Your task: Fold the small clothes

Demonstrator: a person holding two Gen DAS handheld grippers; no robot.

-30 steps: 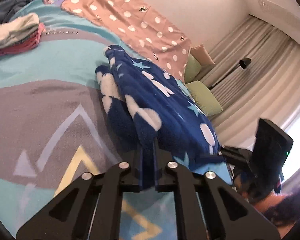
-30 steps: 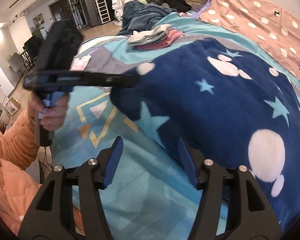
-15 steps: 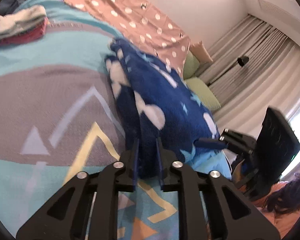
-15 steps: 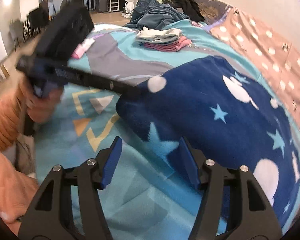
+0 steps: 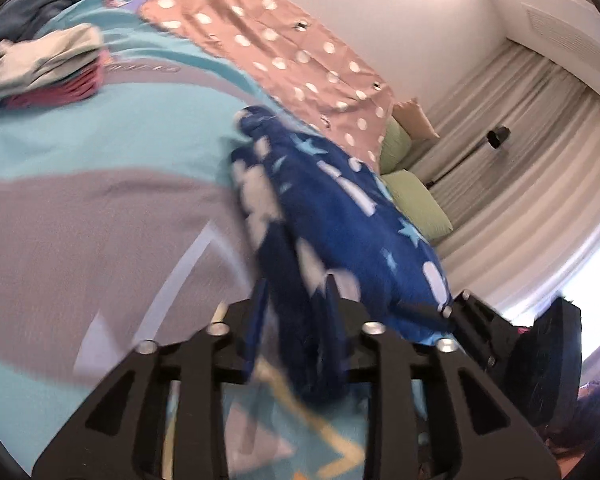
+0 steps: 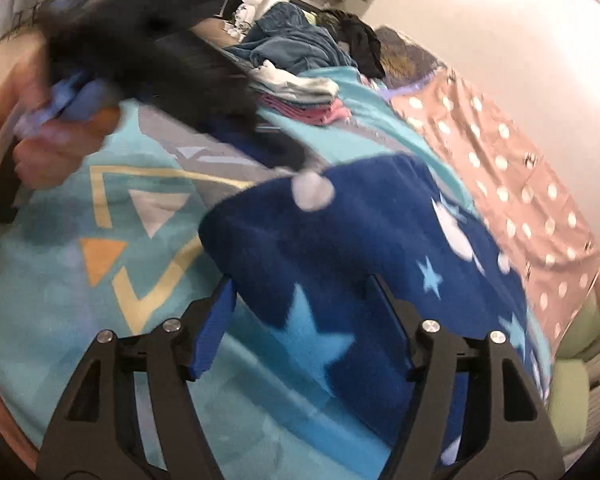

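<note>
Both grippers at the near edge of the dark blue fleece garment with white dots and pale stars, jaws apart.

Left gripper: jaws have just been opening; the folded fleece edge is between them at lower centre of the left wrist view, but if the pads touch it I cannot tell, pic is blurred. Right gripper: jaws have just been opening too, wide, w/ a corner of the garment between them, not pinched. The garment lies on the turquoise and grey blanket with yellow triangles. Stack of folded small clothes, white over pink, upper left. Pink polka-dot sheet at top centre.
</note>
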